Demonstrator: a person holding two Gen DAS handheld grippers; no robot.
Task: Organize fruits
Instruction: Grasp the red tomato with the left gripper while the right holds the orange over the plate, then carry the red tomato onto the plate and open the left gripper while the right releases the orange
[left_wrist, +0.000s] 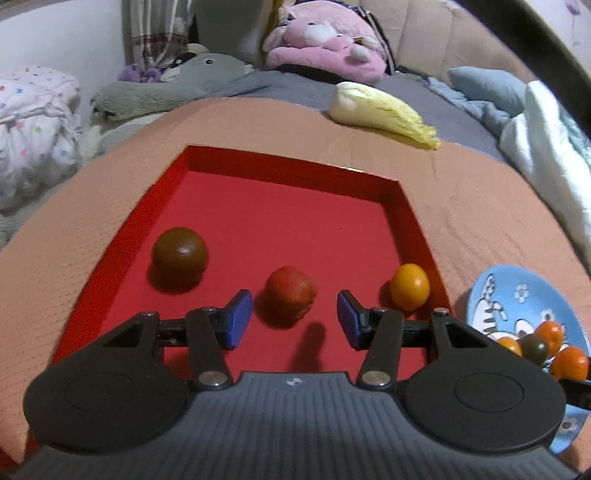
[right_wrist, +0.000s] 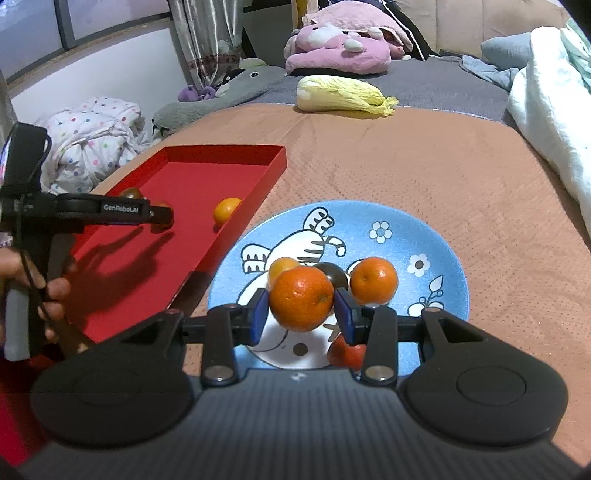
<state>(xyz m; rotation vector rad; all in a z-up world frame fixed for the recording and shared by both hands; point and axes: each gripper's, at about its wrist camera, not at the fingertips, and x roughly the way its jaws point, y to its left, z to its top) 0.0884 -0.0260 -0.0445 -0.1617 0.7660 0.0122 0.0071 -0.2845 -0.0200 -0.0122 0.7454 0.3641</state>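
A red tray holds a dark brown-green fruit, a red fruit and a small yellow-orange fruit. My left gripper is open and empty just above the red fruit. My right gripper is shut on an orange and holds it over the blue cartoon plate. On the plate lie another orange, a dark fruit, a yellow-orange fruit and a red-orange fruit. The tray and the left gripper also show in the right wrist view.
Everything rests on an orange mat on a bed. A napa cabbage lies at the mat's far edge. Plush toys, a spotted quilt and white bedding surround the mat.
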